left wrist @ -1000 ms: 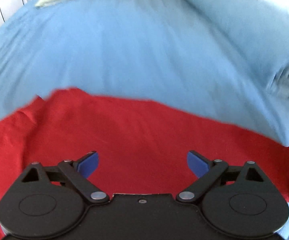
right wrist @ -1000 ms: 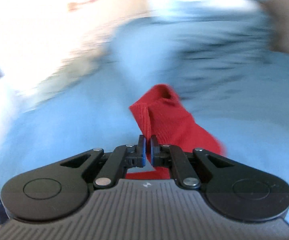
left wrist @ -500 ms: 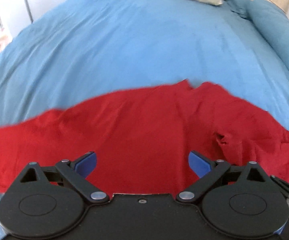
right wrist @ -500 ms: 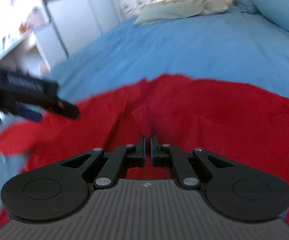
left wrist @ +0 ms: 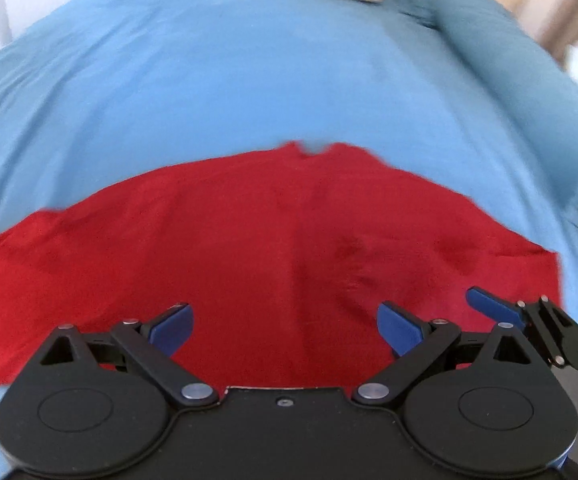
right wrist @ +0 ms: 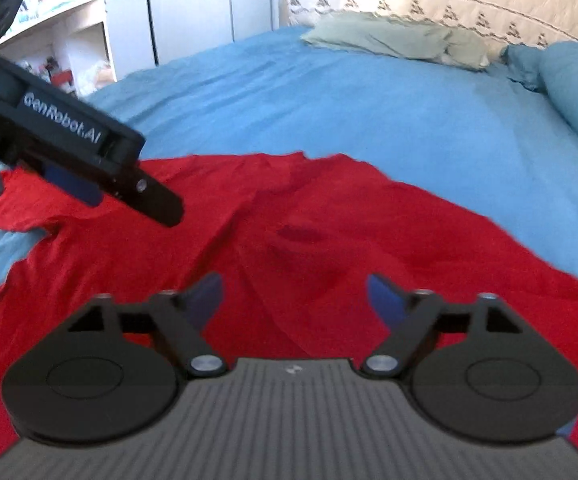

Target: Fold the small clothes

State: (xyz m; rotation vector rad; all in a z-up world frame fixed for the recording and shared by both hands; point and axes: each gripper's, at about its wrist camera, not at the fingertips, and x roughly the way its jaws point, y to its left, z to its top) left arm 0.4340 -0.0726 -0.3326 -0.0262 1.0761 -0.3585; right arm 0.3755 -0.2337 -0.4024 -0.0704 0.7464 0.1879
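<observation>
the left gripper [left wrist: 285,326] is held wide open above the near part of the red garment [left wrist: 249,240], its blue pads [left wrist: 171,326] well apart and nothing caught between them. the right gripper [right wrist: 294,298] is likewise spread wide, and no cloth is held in it; its pads [right wrist: 205,300] are seen over the red fabric. in the left wrist view the tip of the right gripper [left wrist: 529,318] is seen at the right edge, just beside the left one. in the right wrist view the left gripper [right wrist: 89,156] is seen from the side at upper left, above the garment's left part.

the red garment [right wrist: 329,240] is spread flat across the near side of the blue bedsheet [right wrist: 349,112], with a few shallow creases near its middle and a small notch at its far edge. a pale green pillow [right wrist: 393,40] is laid at the head of the bed, and a rolled blue duvet [right wrist: 573,88] lies along the right side. a quilted cream headboard [right wrist: 449,4] is seen behind, and white cupboards [right wrist: 193,8] stand at the left.
</observation>
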